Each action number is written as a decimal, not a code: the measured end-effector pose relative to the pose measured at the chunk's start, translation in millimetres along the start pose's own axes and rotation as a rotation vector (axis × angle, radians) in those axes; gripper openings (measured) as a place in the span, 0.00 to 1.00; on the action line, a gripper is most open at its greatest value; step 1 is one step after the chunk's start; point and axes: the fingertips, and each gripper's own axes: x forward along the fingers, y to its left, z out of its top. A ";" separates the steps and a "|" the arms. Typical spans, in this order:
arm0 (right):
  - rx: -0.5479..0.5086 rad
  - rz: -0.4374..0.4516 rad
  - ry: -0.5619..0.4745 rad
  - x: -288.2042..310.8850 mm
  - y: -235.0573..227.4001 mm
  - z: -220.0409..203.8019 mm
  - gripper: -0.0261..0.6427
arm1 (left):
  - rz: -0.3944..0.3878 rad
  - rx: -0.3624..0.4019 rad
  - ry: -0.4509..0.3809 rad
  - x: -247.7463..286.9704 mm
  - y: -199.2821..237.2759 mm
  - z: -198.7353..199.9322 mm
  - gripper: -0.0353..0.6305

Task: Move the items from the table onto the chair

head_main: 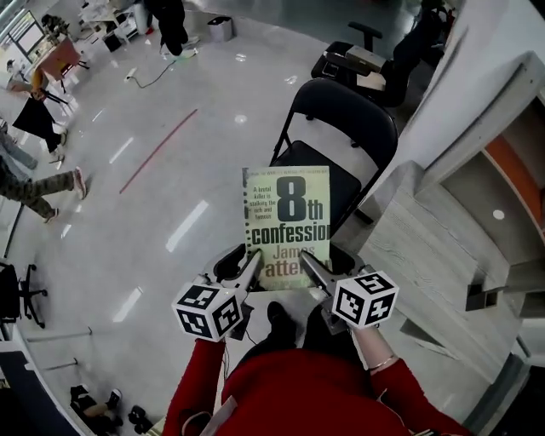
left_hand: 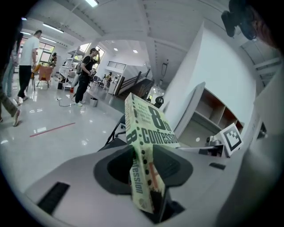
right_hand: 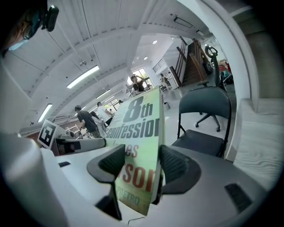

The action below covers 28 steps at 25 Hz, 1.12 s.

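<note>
Over a glossy floor (head_main: 170,230), a person in red sleeves (head_main: 192,387) holds a book (head_main: 286,223) in the air between two grippers, its green cover lettered "8th confession" facing up. The left gripper (head_main: 249,271) is clamped on the book's (left_hand: 148,133) near left corner at the spine, and the right gripper (head_main: 312,267) is clamped on the near right edge of the book (right_hand: 140,133), with jaws on both faces. The book hangs just in front of a black folding chair (head_main: 341,128), clear of its seat. A red line (head_main: 157,149) crosses the floor to the left, and other people (head_main: 174,25) stand well away
</note>
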 end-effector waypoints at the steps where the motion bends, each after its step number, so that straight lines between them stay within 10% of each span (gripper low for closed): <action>1: -0.004 -0.003 0.007 10.7 3.9 2.6 0.43 | -0.002 -0.010 0.002 0.4 11.2 3.5 0.28; 11: 0.074 -0.062 0.005 91.5 -27.2 20.3 0.43 | -0.040 -0.009 0.065 65.5 80.1 27.2 0.28; 28: 0.348 -0.345 -0.119 142.8 -144.2 60.8 0.42 | -0.334 0.143 0.358 241.3 99.4 69.3 0.28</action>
